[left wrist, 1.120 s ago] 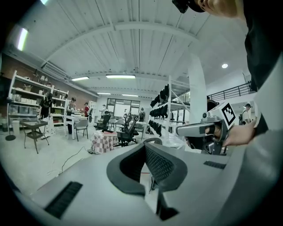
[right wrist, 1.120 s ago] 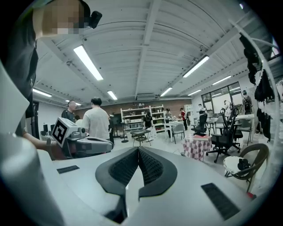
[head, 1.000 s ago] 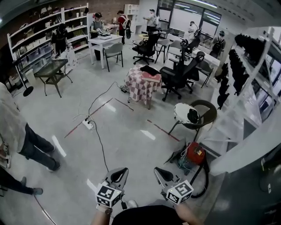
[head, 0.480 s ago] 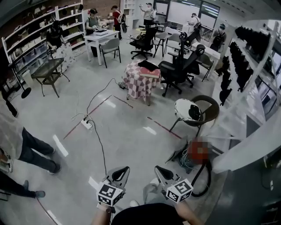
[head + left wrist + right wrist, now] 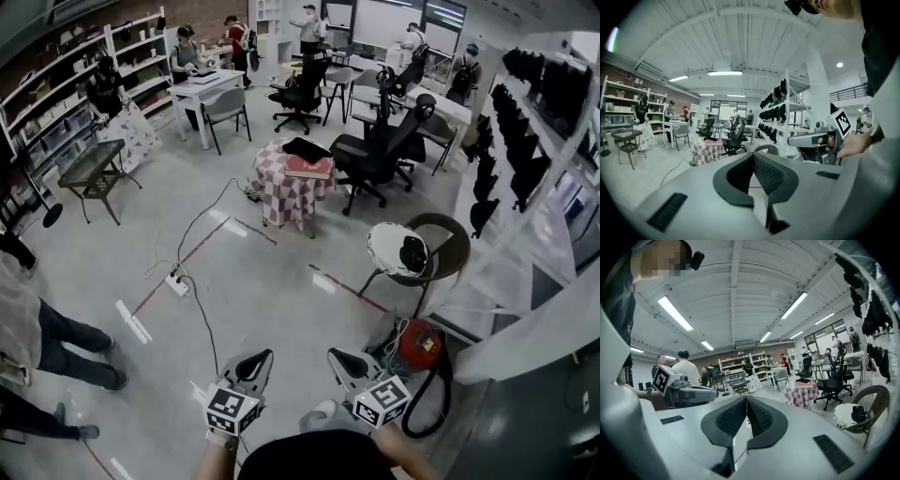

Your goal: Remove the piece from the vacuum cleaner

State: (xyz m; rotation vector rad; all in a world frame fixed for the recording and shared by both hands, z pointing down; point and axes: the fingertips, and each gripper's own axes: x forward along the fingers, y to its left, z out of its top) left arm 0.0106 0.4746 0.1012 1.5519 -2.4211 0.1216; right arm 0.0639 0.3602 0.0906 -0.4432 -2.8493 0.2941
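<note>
A red canister vacuum cleaner (image 5: pixel 419 345) stands on the floor, with a black hose (image 5: pixel 433 405) looping down from it and cords beside it. It lies just right of and ahead of my right gripper (image 5: pixel 339 360), which is shut with nothing in it; its pads meet in the right gripper view (image 5: pixel 746 402). My left gripper (image 5: pixel 255 362) is held level next to it, also shut and empty (image 5: pixel 752 157). Neither gripper touches the vacuum. Each gripper view shows the other gripper beside it: the right gripper (image 5: pixel 816 138) and the left gripper (image 5: pixel 689 393).
A round chair with a white cushion (image 5: pixel 410 249) stands beyond the vacuum. A checked-cloth table (image 5: pixel 286 186) and office chairs (image 5: pixel 375 152) stand farther off. A power strip with cable (image 5: pixel 176 283) lies on the floor at left. A person's legs (image 5: pixel 66 339) are at far left, white racks (image 5: pixel 525 281) at right.
The head view has moved forward and both grippers have come along. The vacuum cleaner now lies closer to the right gripper. Both grippers stay shut.
</note>
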